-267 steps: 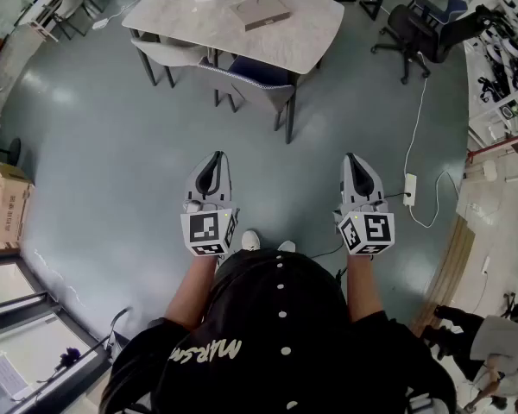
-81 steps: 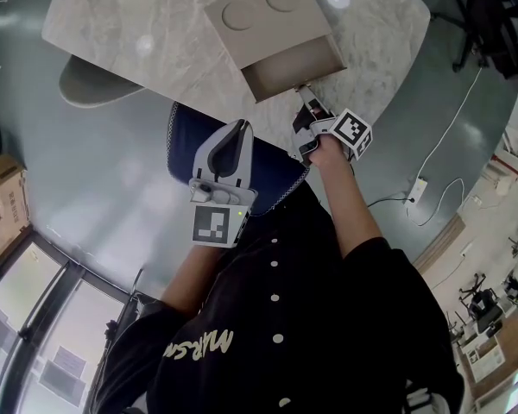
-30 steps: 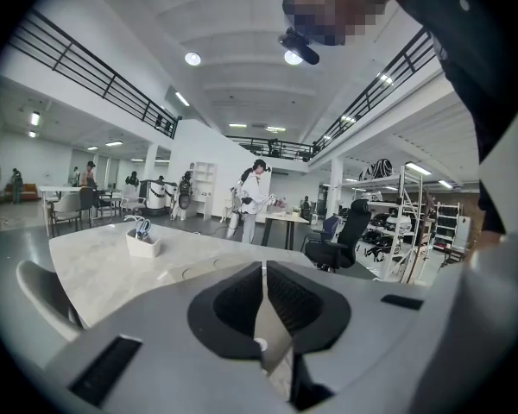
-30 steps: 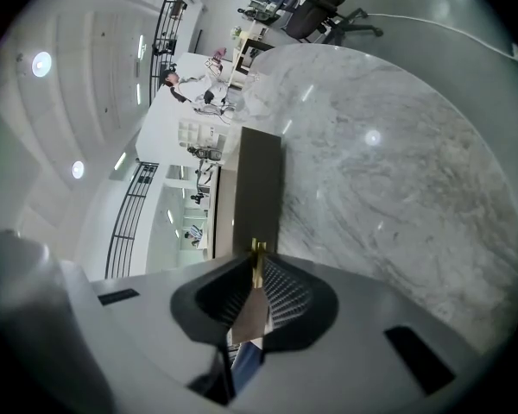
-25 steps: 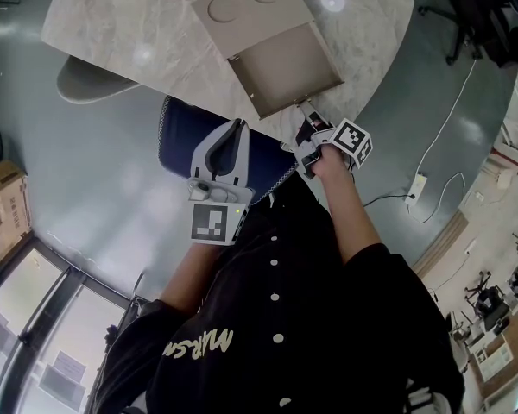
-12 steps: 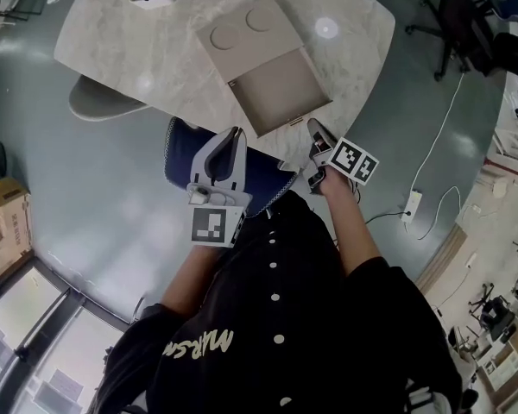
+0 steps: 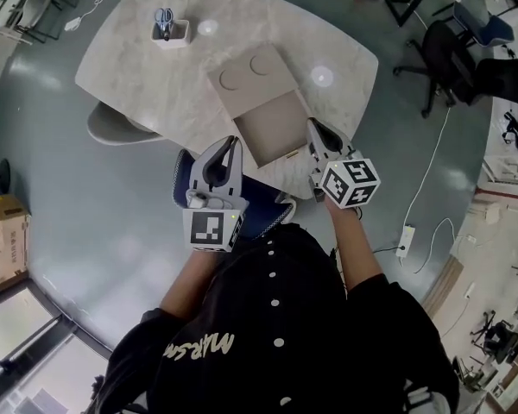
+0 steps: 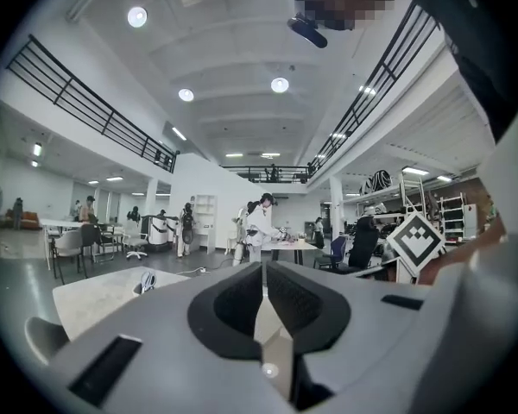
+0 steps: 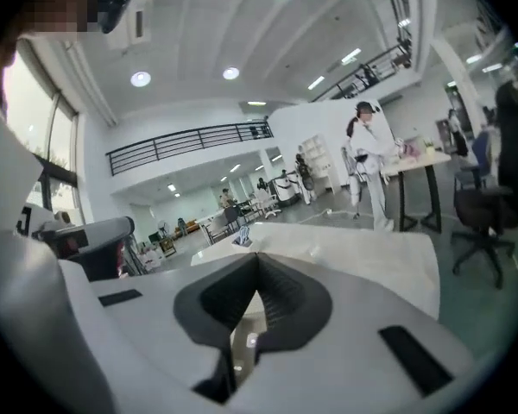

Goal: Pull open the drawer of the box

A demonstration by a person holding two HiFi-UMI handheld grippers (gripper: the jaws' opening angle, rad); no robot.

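- Tan and matte, the flat box (image 7: 253, 70) lies on the veined, marble-look table (image 7: 138, 67) in the head view. Its lid has two shallow round dimples. Its drawer (image 7: 276, 128) stands pulled out toward the table's near edge, a bare square tray. A small white pen holder (image 7: 169, 30) sits toward the far left corner. The right gripper (image 7: 312, 125) is just beside the drawer's right side. The left gripper (image 7: 232, 142) points at the drawer's near left corner, with a blue chair (image 7: 263, 207) tucked below the near edge.
- Left gripper view: smooth grey shells curve in to ribbed black pads (image 8: 238, 304) that are pressed together, with nothing between them.
- Right gripper view: the ribbed pads (image 9: 285, 295) meet tip to tip and hold nothing. The glossy tabletop lies beyond them.
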